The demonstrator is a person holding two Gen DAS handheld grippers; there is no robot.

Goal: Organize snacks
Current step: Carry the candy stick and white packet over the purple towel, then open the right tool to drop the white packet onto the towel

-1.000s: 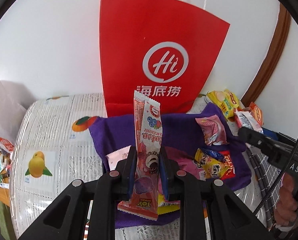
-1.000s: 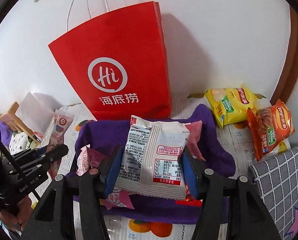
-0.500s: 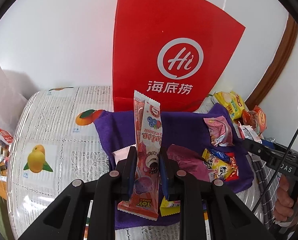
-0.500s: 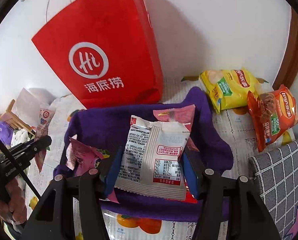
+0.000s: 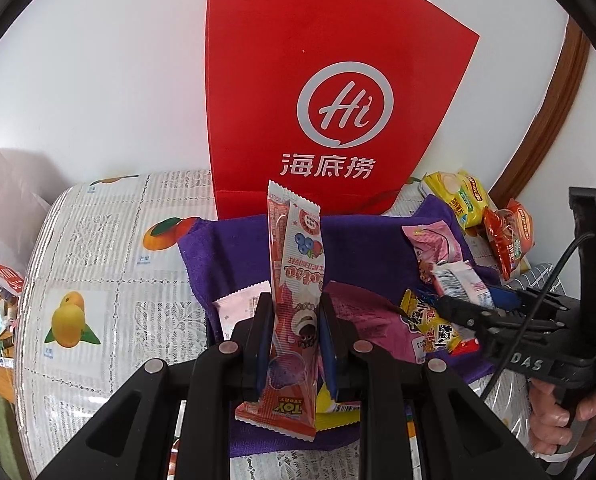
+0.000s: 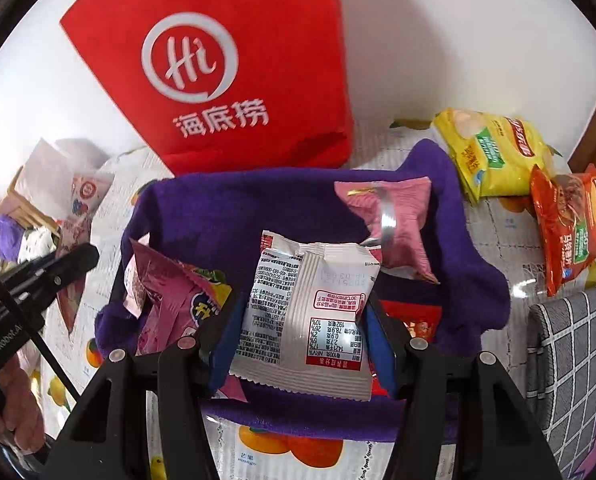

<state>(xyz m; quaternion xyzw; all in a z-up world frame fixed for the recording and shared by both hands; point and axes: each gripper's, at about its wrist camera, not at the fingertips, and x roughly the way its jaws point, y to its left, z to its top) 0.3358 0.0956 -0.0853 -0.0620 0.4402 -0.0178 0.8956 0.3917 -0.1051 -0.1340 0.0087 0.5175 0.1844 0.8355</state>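
My left gripper point(image 5: 292, 312) is shut on a long red and pink Toy Story snack stick point(image 5: 296, 280), held upright over the purple cloth point(image 5: 238, 248). My right gripper point(image 6: 302, 312) is shut on a white snack packet point(image 6: 305, 312) with printed nutrition text, held above the same purple cloth point(image 6: 258, 204). A pink packet point(image 6: 393, 220) lies on the cloth beyond it, and crumpled pink and yellow wrappers point(image 6: 170, 300) lie at the left. In the left wrist view the right gripper point(image 5: 453, 304) shows at the right with its white packet point(image 5: 457, 284).
A red paper bag point(image 5: 321, 92) stands against the white wall behind the cloth. Yellow point(image 6: 493, 152) and orange point(image 6: 573, 224) chip bags lie at the right on the fruit-print tablecloth point(image 5: 98, 280). A grey checked cushion point(image 6: 573, 360) sits at the near right. Clutter lies past the table's left edge.
My right gripper has sunk and tipped down toward the cloth, still holding the white packet. The left gripper and its snack stick have stayed nearly in place.
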